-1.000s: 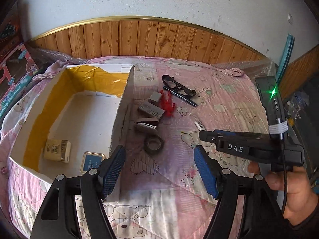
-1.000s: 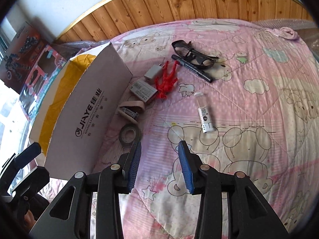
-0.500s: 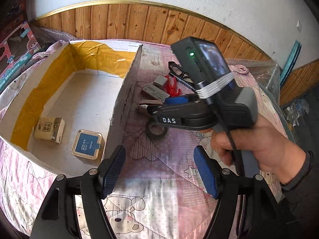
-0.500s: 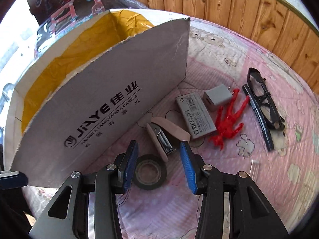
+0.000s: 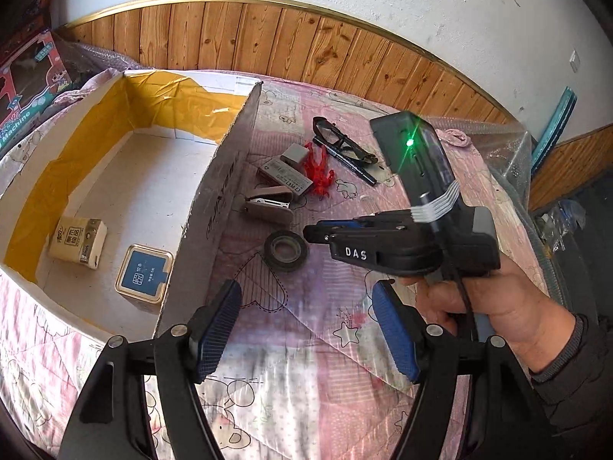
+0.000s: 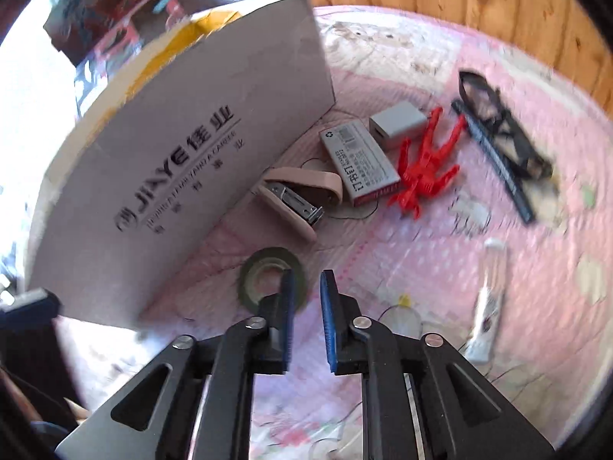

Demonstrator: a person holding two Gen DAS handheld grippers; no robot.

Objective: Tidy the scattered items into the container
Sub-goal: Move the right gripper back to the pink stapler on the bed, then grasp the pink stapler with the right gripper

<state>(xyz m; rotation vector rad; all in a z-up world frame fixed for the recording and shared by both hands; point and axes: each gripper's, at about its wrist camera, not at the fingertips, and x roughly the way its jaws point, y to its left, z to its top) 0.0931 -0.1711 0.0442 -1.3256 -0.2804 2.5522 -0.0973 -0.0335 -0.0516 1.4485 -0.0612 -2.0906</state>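
A black tape roll point(image 5: 287, 263) point(image 6: 251, 276) lies flat on the pink quilt beside the cardboard box point(image 5: 214, 207) point(image 6: 184, 145). My right gripper point(image 6: 308, 299) point(image 5: 316, 233), held in a hand, has its jaws narrowed over the roll's right rim, one finger above the hole and one outside. My left gripper point(image 5: 306, 329) hangs open nearer the camera, holding nothing. Beyond the roll lie a stapler point(image 6: 295, 199), a staple box point(image 6: 360, 161), a grey charger point(image 6: 398, 122), a red toy point(image 6: 425, 168), glasses point(image 6: 502, 130) and a pen point(image 6: 494, 149).
The box holds a tissue pack point(image 5: 78, 237) and a blue tin point(image 5: 143, 274). A small white tube point(image 6: 486, 306) lies on the quilt to the right. A wooden headboard point(image 5: 268, 42) runs along the back, with toy boxes point(image 5: 23, 76) at far left.
My right gripper has swung left and down from the open quilt to the tape roll, and its jaws have narrowed. The left gripper has stayed open.
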